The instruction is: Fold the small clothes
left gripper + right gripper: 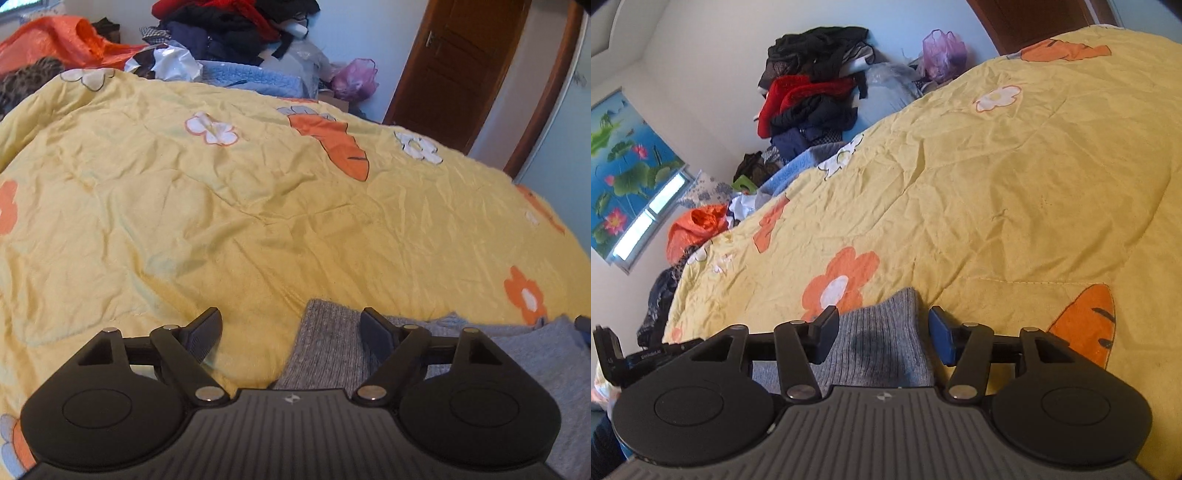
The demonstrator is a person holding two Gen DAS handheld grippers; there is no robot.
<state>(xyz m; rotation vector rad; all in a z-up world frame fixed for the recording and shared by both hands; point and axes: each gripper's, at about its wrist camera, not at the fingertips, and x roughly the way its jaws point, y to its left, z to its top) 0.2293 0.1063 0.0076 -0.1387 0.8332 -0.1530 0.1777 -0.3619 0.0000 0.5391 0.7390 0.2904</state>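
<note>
Left hand-held gripper (pixel 291 334) & right hand-held gripper (pixel 883 334): both part open, nothing held, astride grey garment (pixel 882 343) on bed (pixel 221 206). Nip edges squarely before lifting.

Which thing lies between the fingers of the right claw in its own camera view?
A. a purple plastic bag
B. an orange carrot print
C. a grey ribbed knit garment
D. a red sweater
C: in the right wrist view the grey ribbed knit garment lies on the yellow quilt between the open fingers of the right claw.
</note>
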